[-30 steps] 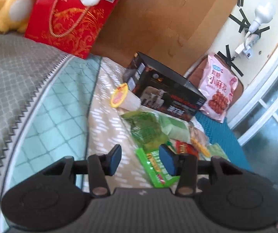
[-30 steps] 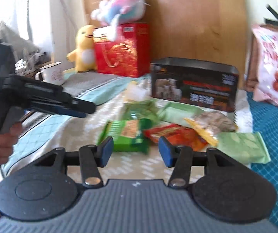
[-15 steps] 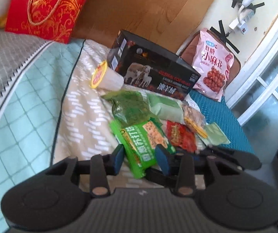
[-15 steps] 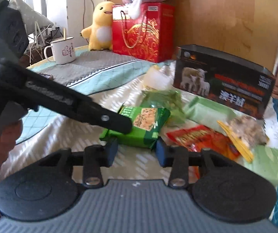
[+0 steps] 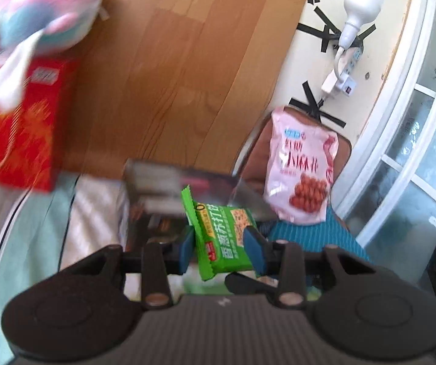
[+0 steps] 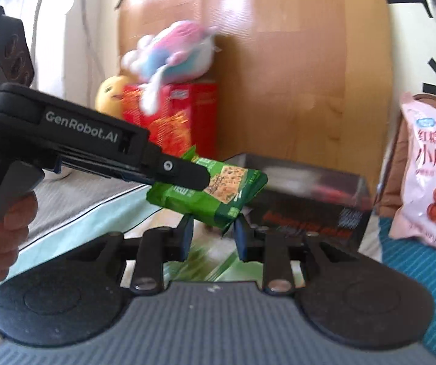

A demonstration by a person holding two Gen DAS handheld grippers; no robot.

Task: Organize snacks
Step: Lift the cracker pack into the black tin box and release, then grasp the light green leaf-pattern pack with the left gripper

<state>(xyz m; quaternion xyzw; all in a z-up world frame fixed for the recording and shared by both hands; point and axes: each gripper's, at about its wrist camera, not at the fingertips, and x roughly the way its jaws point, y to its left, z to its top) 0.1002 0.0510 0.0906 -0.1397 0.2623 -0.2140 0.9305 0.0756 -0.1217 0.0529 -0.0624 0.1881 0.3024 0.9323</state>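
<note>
I have the left gripper [image 5: 219, 248] pinching the green cracker packet [image 5: 222, 237] across its middle, both blue pads pressed into the wrapper, and the packet hangs in the air clear of the bedding. My right gripper [image 6: 212, 235] sits just under the packet's lower corner at 6 o'clock; its jaws are closing, and only the crimped tip of the wrapper dips between them, so I cannot tell whether they have any hold. I read this as the carry step: one snack lifted out of the pile and on its way to the open black box [image 6: 309, 200], which lies beyond the packet at about 2 o'clock in the right wrist view. The next move, as I judge it, calls for keeping the packet level over the box mouth and letting go only once it is inside. The packet is a glossy, crinkly film pillow with sawtooth ends, likely slippery and easily crushed. The box is stiff printed card with straight walls. At 3 o'clock a puffy pink snack bag [image 6: 431, 176] leans upright; at 11 o'clock a fuzzy plush toy [image 6: 172, 51] rests on a red gift box [image 6: 184, 115].
</note>
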